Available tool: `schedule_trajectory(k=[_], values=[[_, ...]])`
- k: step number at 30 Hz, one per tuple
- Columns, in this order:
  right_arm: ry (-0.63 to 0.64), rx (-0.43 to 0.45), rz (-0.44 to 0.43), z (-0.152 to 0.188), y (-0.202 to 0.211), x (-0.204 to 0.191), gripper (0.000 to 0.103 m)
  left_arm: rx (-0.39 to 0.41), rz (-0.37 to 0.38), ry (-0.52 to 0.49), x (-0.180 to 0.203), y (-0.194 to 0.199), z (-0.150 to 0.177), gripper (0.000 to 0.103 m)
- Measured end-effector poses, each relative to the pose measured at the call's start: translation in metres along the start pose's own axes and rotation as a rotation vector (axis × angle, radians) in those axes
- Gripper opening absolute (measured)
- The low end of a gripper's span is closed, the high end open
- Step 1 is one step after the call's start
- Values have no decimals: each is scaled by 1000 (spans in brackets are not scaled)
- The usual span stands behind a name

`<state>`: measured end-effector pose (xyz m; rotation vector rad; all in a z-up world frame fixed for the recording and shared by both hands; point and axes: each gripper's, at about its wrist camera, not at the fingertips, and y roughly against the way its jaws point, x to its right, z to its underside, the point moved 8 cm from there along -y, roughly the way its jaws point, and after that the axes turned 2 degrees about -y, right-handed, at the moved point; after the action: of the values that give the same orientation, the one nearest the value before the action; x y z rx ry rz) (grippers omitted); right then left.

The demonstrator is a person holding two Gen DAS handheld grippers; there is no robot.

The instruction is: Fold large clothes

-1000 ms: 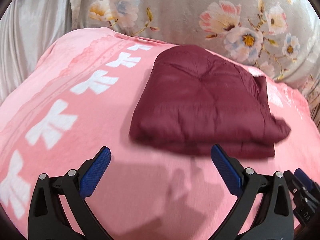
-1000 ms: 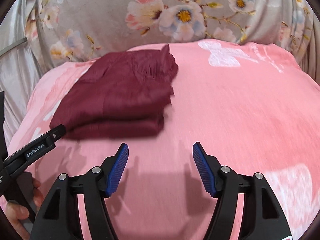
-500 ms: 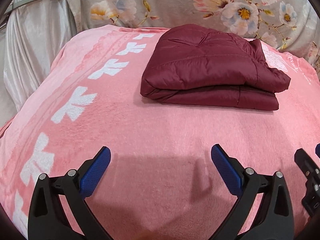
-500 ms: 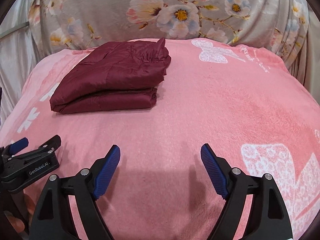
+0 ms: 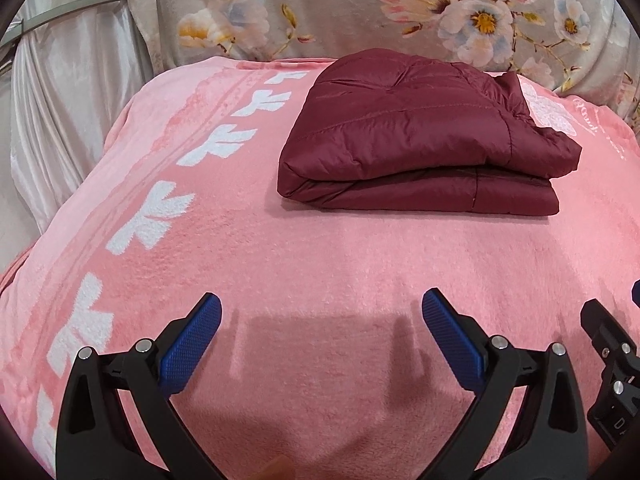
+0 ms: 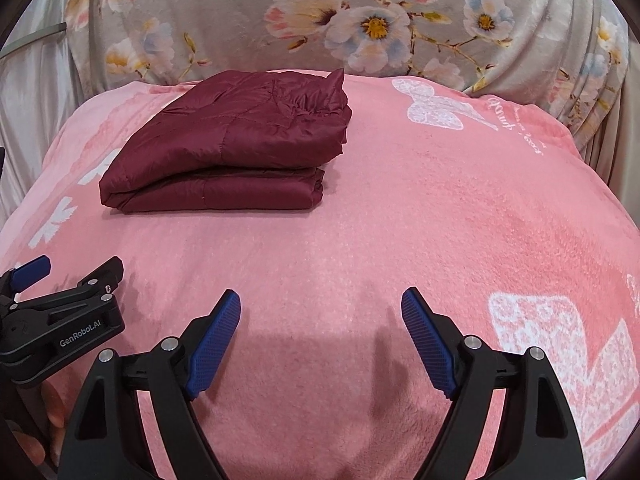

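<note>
Left wrist view showed the maroon padded jacket point(image 5: 420, 140) already folded into a squat, layered bundle at the far end of the pink blanket point(image 5: 320, 264), just before the floral cover point(image 5: 360, 4) behind it. Your left gripper point(image 5: 320, 320) hung over bare blanket with its jaws apart and nothing between them; your right gripper point(image 6: 320, 316) had just been spreading its jaws, likewise empty, well short of the bundle. Folding looked finished, judging by the stacked edges; at most one loose corner at the bundle's right side seemed left to tuck. Grey satin drapery point(image 5: 68, 92) hung at the left. Nothing lay between your grippers and the jacket, and your left tool sat just beside your right
</note>
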<state>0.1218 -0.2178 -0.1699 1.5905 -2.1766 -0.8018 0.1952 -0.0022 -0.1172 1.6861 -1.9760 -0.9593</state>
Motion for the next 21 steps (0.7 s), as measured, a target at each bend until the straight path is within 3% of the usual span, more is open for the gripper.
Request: schedule_trajectory(k=[21], values=[[31, 25, 24, -1, 5, -2, 80, 39, -13, -2, -2, 7, -3, 98]])
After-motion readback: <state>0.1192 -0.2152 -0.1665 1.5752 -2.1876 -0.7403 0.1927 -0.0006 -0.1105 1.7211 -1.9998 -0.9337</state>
